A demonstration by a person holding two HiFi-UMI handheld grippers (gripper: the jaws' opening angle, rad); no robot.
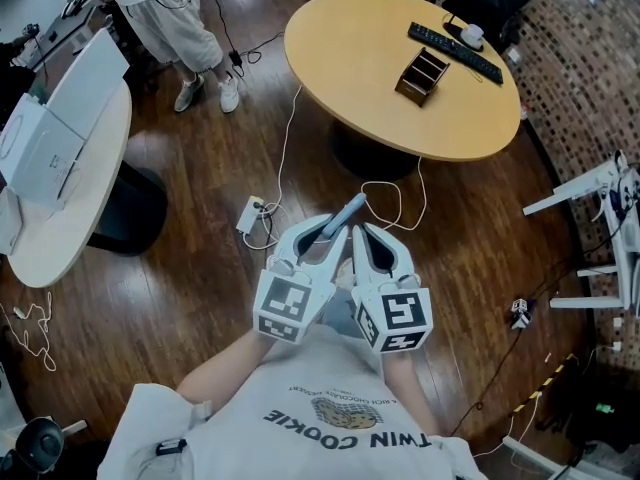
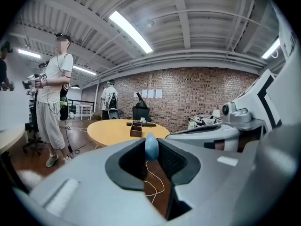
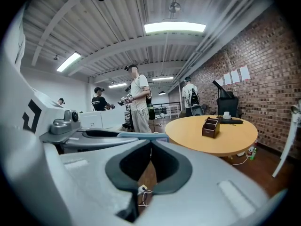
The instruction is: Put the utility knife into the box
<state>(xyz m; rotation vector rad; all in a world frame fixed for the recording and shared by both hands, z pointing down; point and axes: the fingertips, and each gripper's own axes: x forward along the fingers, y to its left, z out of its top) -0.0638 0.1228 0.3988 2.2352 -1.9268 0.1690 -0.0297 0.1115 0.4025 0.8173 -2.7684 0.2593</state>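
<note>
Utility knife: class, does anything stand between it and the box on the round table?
Nothing visible does. The left gripper holds the utility knife in open air; only floor cables and the round table's bare top lie below the way to the box.

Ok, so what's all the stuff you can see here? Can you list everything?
round table: one, tan, ahead across the wooden floor
box: one, brown with compartments, on the round table
keyboard: one, black, on the round table beyond the box
power strip: one, white, on the floor
side table: one, white, at the left
standing person: one, light clothes, far left
utility knife: one, blue-grey, between the left gripper's jaws
left gripper: one, white, shut on the utility knife
right gripper: one, white, shut, empty
</note>
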